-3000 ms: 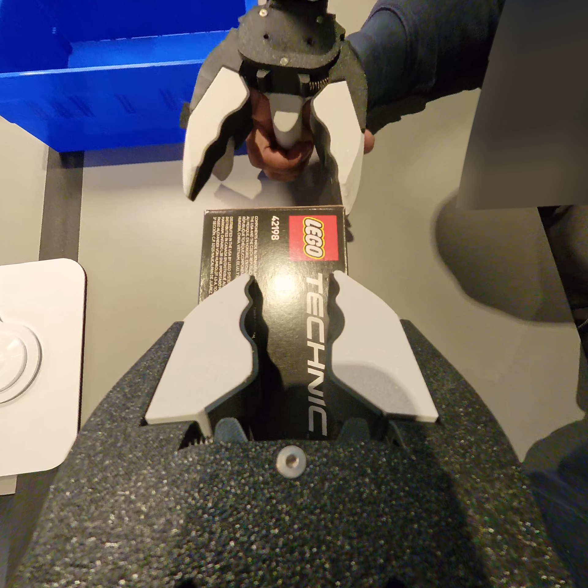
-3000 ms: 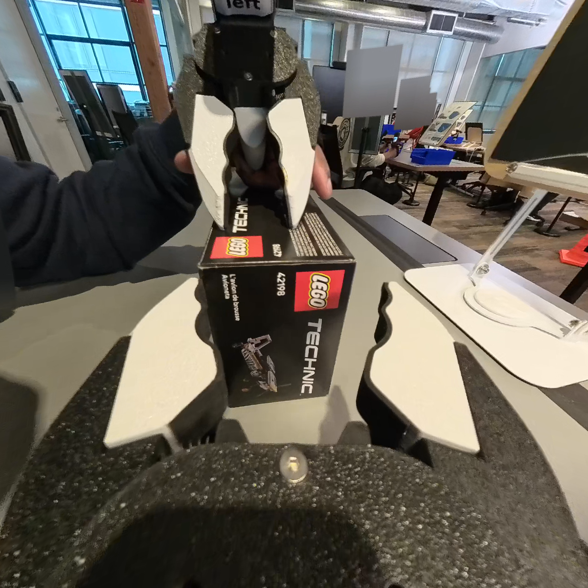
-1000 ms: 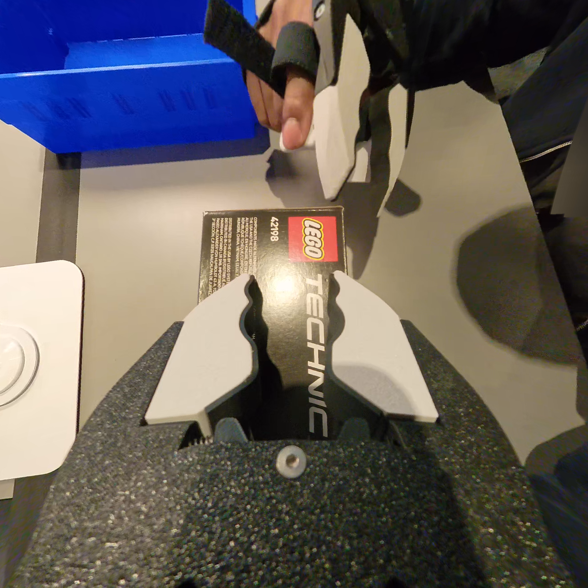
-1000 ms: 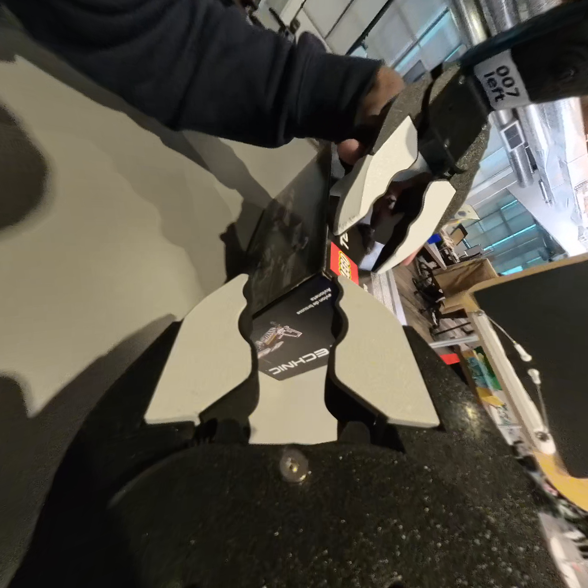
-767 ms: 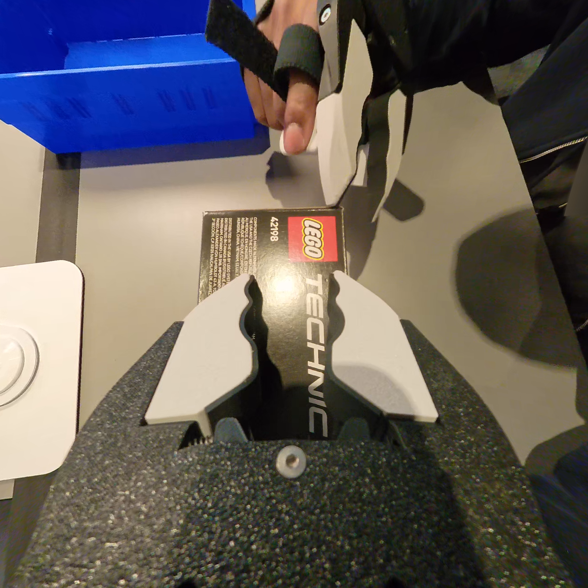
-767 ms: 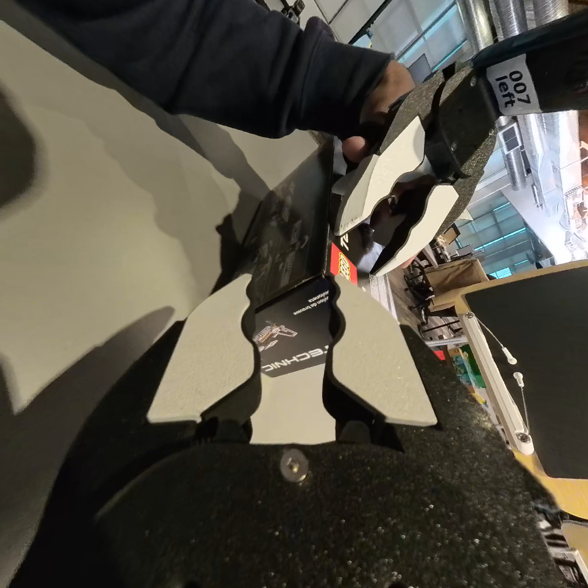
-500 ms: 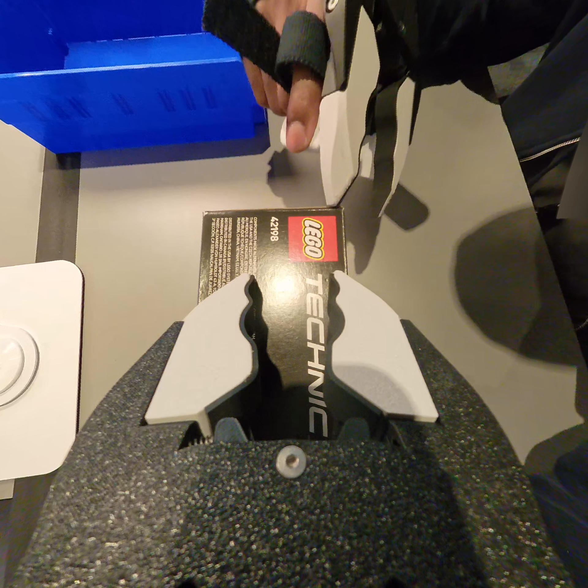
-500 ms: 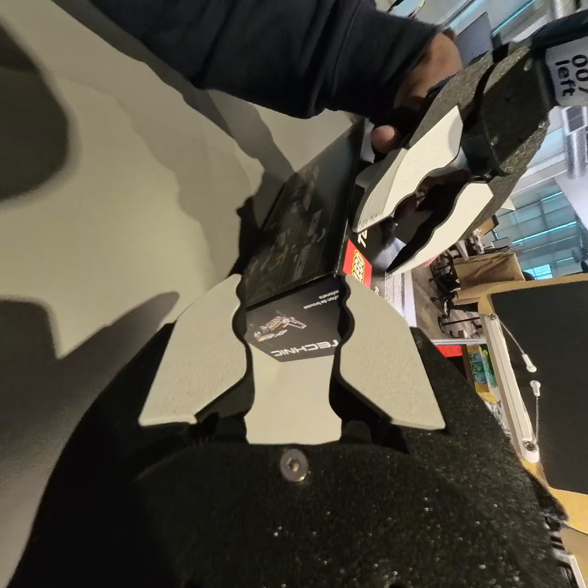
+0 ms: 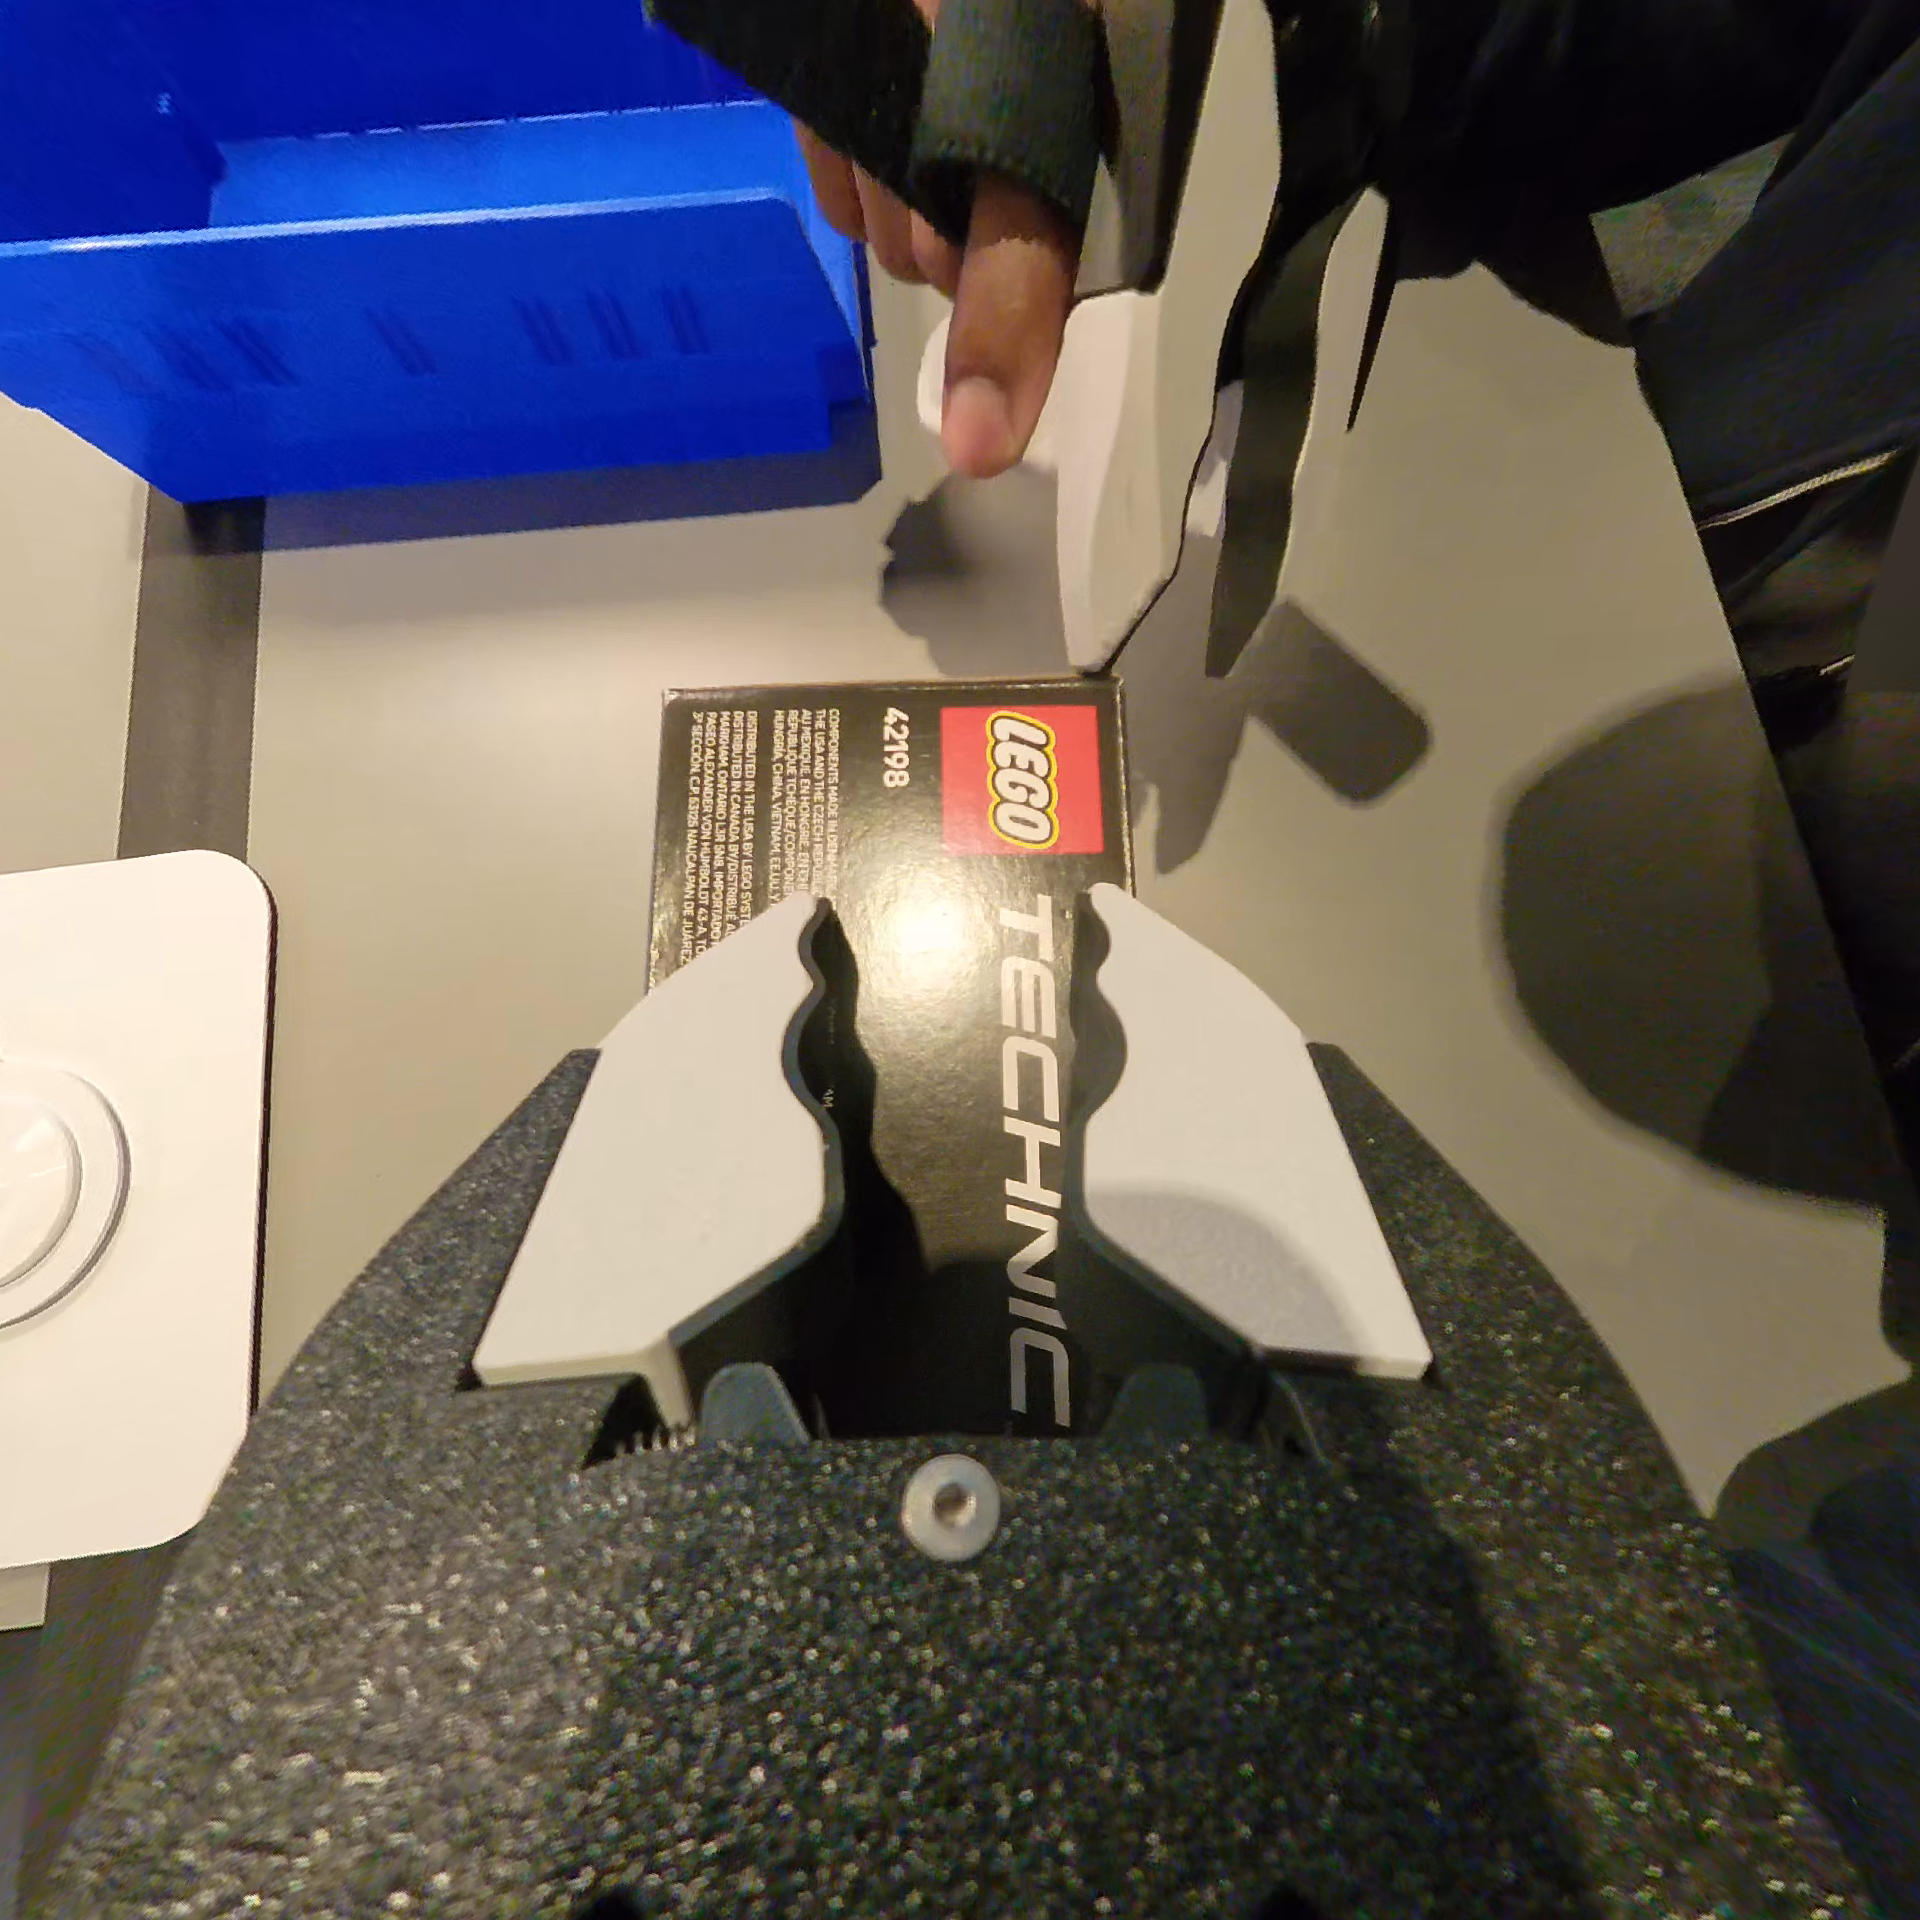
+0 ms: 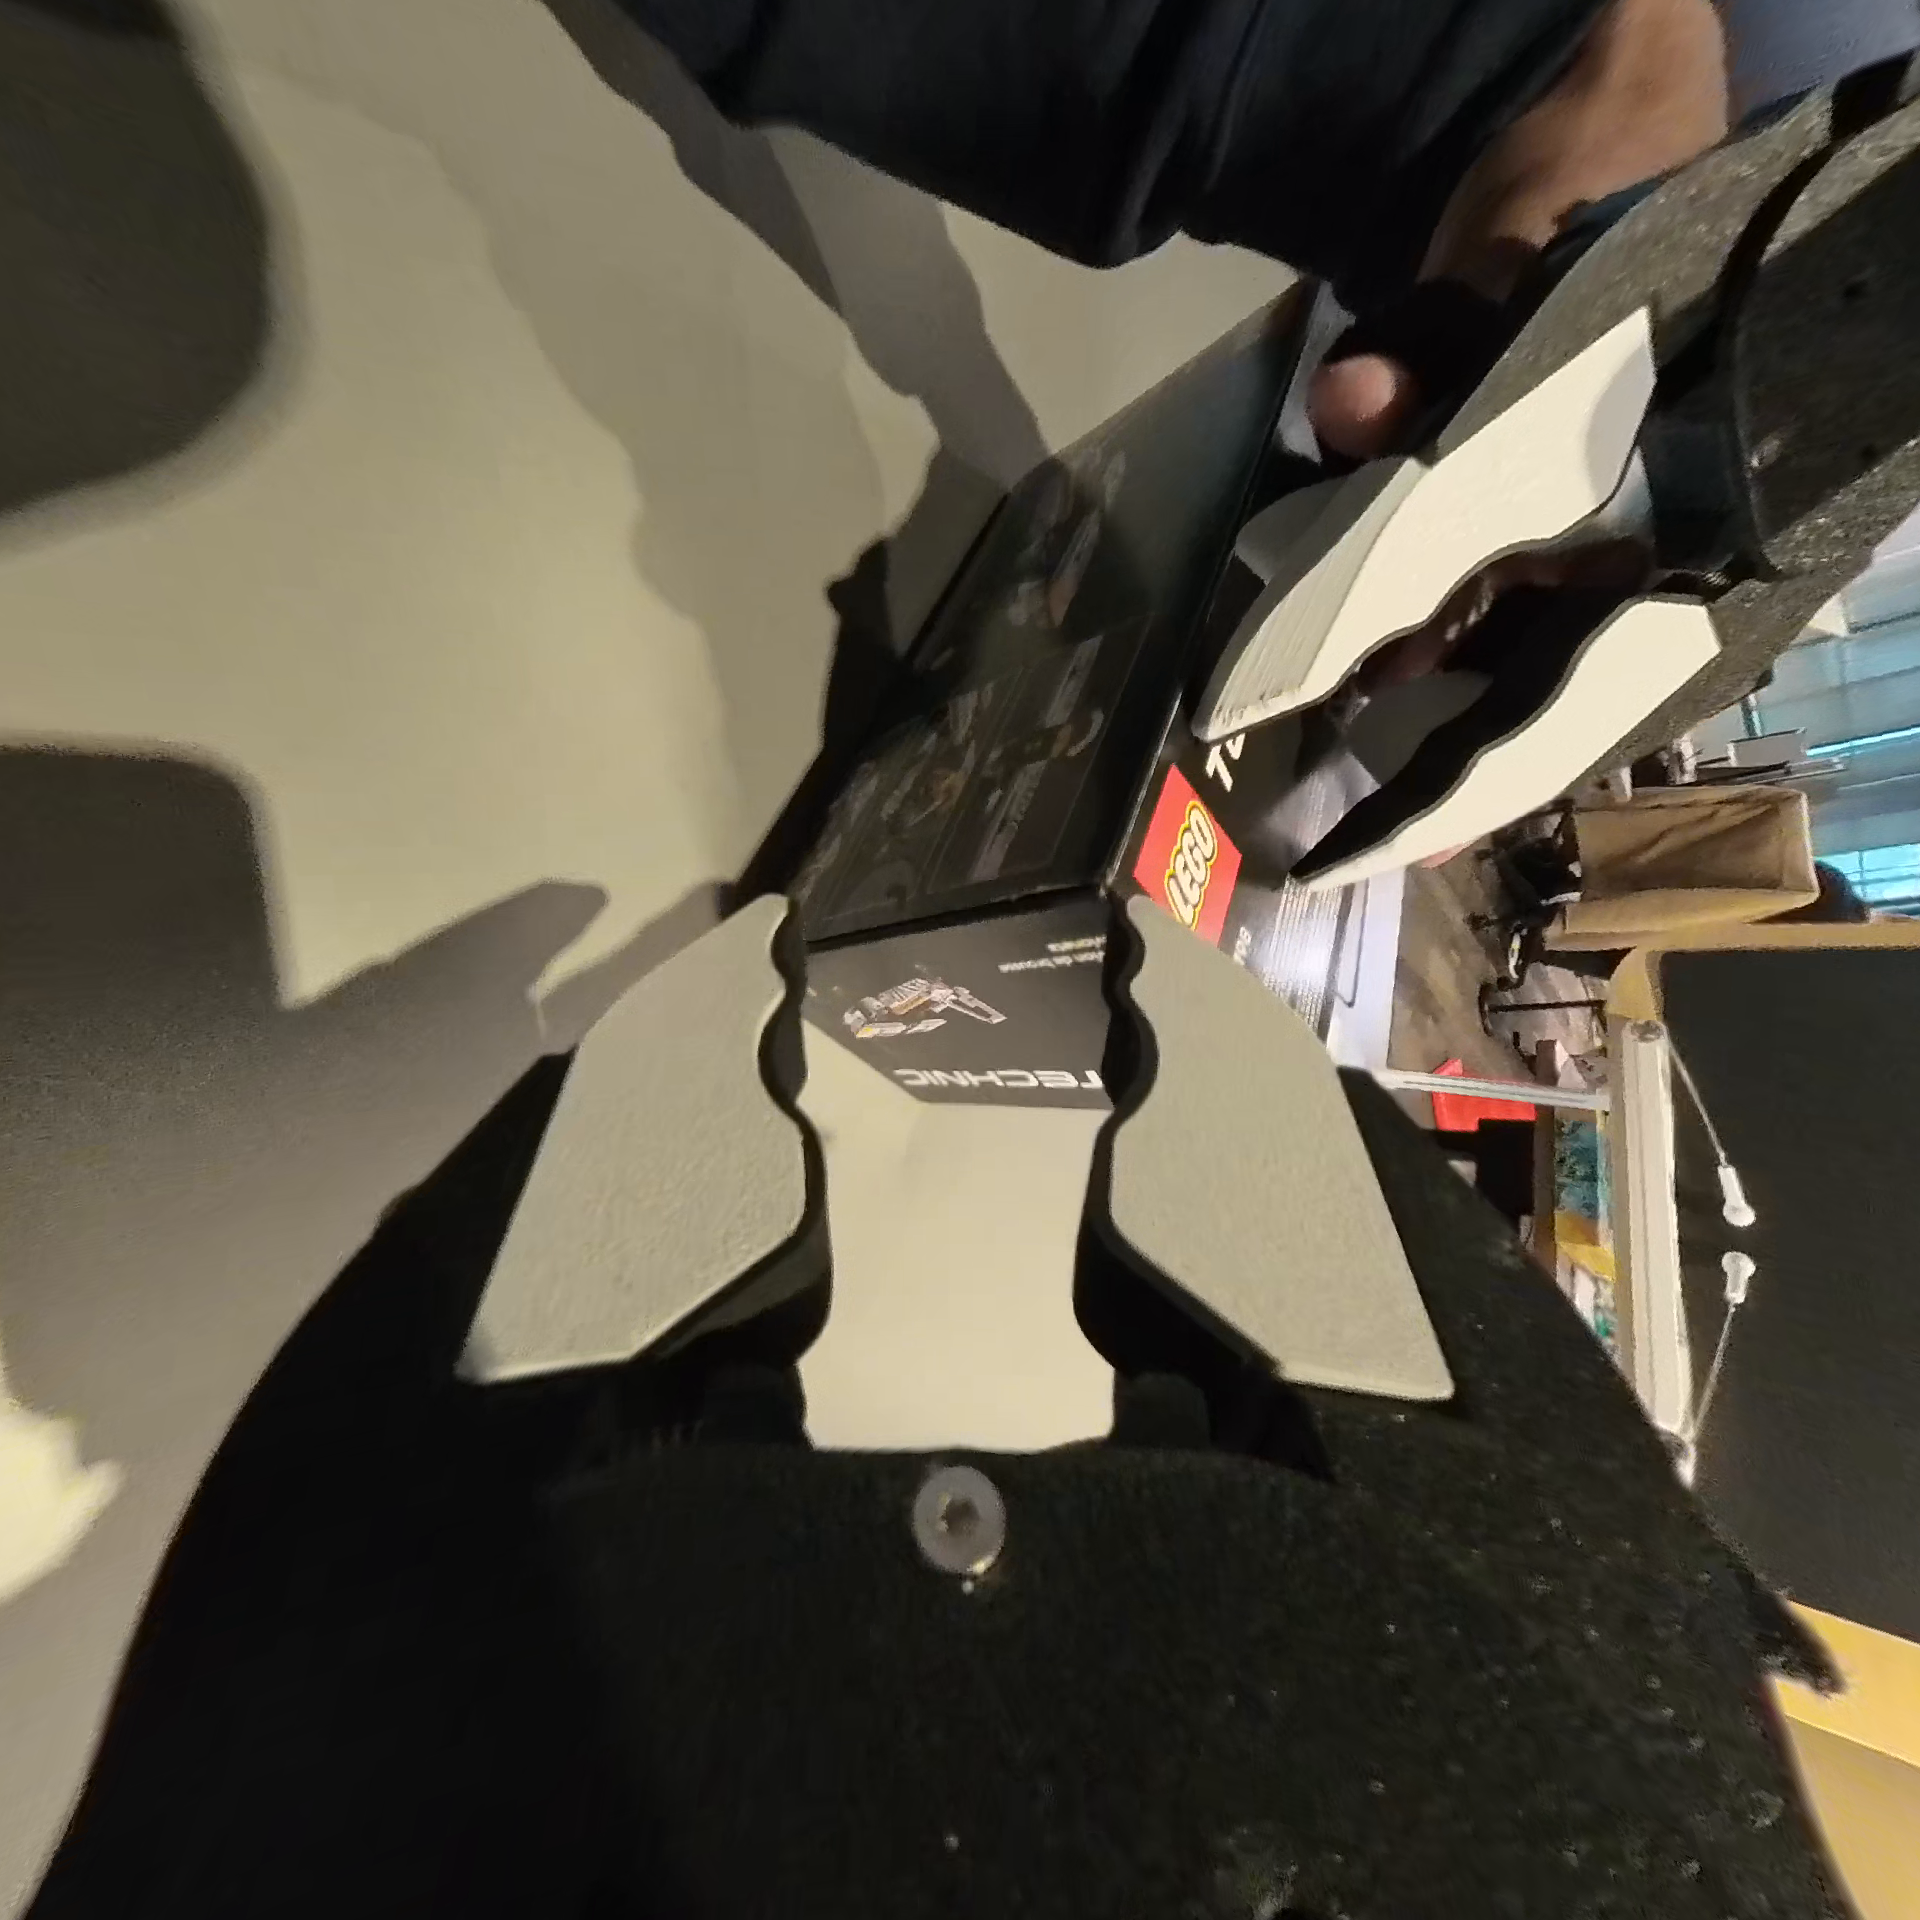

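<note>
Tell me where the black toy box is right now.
The black toy box sits on the grey table, centre of the left wrist view, under the left tool, with the blue bin beyond and the right tool at its far end.

Open-plan office, grey desk point(image 9: 436, 748), blue bin point(image 9: 436, 312), chairs point(image 10: 1527, 935) behind

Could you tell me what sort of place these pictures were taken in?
Most likely an office or lab workspace. A black toy box stands on a grey table, a blue plastic bin sits beyond it, and the right wrist view shows more desks and a cardboard box in the background.
</note>
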`<act>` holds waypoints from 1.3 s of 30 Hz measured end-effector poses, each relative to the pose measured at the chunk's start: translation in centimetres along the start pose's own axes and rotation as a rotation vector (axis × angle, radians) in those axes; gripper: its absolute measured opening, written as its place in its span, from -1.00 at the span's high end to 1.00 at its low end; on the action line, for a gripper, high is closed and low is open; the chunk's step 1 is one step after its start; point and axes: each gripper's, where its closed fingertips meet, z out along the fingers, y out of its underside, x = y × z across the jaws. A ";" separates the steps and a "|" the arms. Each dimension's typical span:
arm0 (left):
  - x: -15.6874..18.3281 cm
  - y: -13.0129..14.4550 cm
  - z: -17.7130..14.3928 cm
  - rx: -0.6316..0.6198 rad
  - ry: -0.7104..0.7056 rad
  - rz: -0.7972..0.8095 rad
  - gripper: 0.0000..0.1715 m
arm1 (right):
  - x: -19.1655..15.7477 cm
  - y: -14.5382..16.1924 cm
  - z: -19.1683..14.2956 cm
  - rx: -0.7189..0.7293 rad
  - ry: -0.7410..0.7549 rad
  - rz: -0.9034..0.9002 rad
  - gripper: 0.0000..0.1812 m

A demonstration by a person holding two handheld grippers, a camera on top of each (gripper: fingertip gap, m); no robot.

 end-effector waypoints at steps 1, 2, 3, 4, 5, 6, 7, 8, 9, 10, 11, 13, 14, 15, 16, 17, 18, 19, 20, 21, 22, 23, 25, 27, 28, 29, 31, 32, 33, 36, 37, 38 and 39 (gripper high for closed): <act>0.0 0.0 0.0 0.000 0.000 0.000 0.48 | 0.0 0.0 0.0 -0.015 -0.011 -0.008 0.39; 0.0 0.0 0.0 0.000 0.000 0.000 0.48 | 0.0 0.1 -0.1 -0.030 -0.022 -0.015 0.39; 0.0 0.0 0.0 0.000 0.000 0.000 0.48 | 0.0 0.1 -0.1 -0.043 -0.033 -0.018 0.40; 0.0 0.0 0.0 0.000 0.000 0.000 0.48 | 0.0 0.1 -0.2 -0.052 -0.041 -0.021 0.40; 0.0 0.0 0.0 0.000 0.000 0.000 0.48 | -0.1 0.1 -0.2 -0.060 -0.051 -0.026 0.42; 0.0 0.0 0.0 0.000 0.000 0.000 0.48 | -0.7 0.4 -0.4 -0.077 -0.101 -0.041 0.74; 0.0 0.0 0.0 0.001 0.001 -0.001 0.48 | -0.7 0.7 -0.2 -0.086 -0.090 -0.055 0.71; 0.0 0.0 0.0 0.001 0.001 -0.002 0.48 | -0.5 0.7 0.0 -0.075 -0.063 -0.076 0.68; 0.0 0.0 0.0 0.001 0.001 -0.001 0.48 | 0.0 0.5 0.0 -0.048 -0.022 -0.080 0.57; 0.0 0.0 0.0 0.001 0.001 -0.001 0.48 | 0.2 0.2 -0.1 -0.019 -0.012 -0.065 0.56; 0.0 0.0 0.0 0.001 0.001 -0.001 0.48 | 0.4 -0.1 -0.3 0.006 -0.005 -0.051 0.55; 0.0 0.0 0.0 0.001 0.001 -0.001 0.48 | 0.9 -0.2 -0.6 0.028 0.019 -0.048 0.55; 0.0 0.0 0.0 0.001 0.001 -0.001 0.48 | 1.2 -0.3 -0.7 0.040 0.038 -0.047 0.55; 0.0 0.0 0.0 0.001 0.002 -0.001 0.48 | 1.4 -0.4 -0.7 0.061 0.057 -0.046 0.55; 0.0 0.0 0.0 0.001 0.002 -0.001 0.48 | 1.5 -0.6 -0.7 0.080 0.071 -0.044 0.56; 0.0 0.0 0.0 0.001 0.002 -0.001 0.48 | 1.6 -0.5 -0.5 0.083 0.085 -0.046 0.55; 0.0 0.0 0.0 0.001 0.002 -0.001 0.48 | 1.6 -0.2 -0.3 0.073 0.096 -0.057 0.55; 0.0 0.0 0.0 0.001 0.002 -0.001 0.48 | 1.6 0.1 0.0 0.057 0.105 -0.070 0.53; 0.0 0.0 0.0 0.002 0.002 -0.001 0.48 | 1.5 0.5 0.3 0.040 0.111 -0.084 0.52; 0.0 0.0 0.0 0.001 0.003 -0.001 0.48 | 1.5 0.6 0.5 0.044 0.122 -0.095 0.51; 0.0 0.0 0.0 0.002 0.002 -0.001 0.48 | 1.5 0.5 0.5 0.051 0.128 -0.095 0.52; 0.0 0.0 0.0 0.002 0.003 -0.001 0.48 | 1.4 0.6 0.4 0.051 0.126 -0.094 0.52; 0.0 0.0 0.0 0.002 0.003 -0.001 0.48 | 1.2 0.7 0.4 0.038 0.119 -0.100 0.49; 0.0 0.0 0.0 0.002 0.004 -0.001 0.48 | 1.0 0.7 0.4 0.022 0.109 -0.104 0.46; 0.0 0.0 0.0 0.002 0.004 -0.001 0.48 | 0.9 0.8 0.4 0.012 0.102 -0.106 0.45; 0.0 0.0 0.0 0.002 0.004 -0.001 0.48 | 0.9 0.8 0.4 0.000 0.095 -0.108 0.44; 0.0 0.0 0.0 0.002 0.004 -0.001 0.48 | 0.8 0.8 0.3 -0.027 0.086 -0.119 0.42; 0.0 0.0 0.0 0.002 0.004 -0.001 0.48 | 0.7 0.9 0.3 -0.041 0.081 -0.124 0.42; 0.0 0.0 0.0 0.002 0.004 -0.001 0.48 | 0.7 0.9 0.3 -0.055 0.077 -0.126 0.41; 0.0 0.0 0.0 0.001 0.003 0.000 0.48 | -0.5 1.4 0.2 -0.114 -0.011 -0.139 0.79; 0.0 0.0 0.0 0.002 0.004 -0.001 0.48 | -1.1 2.2 0.6 -0.160 -0.039 -0.152 0.79; 0.0 0.0 0.0 0.002 0.004 -0.001 0.48 | -1.6 2.9 1.1 -0.198 -0.047 -0.180 0.78; 0.0 0.0 0.0 0.002 0.004 -0.001 0.48 | -1.4 3.2 1.6 -0.208 -0.014 -0.208 0.73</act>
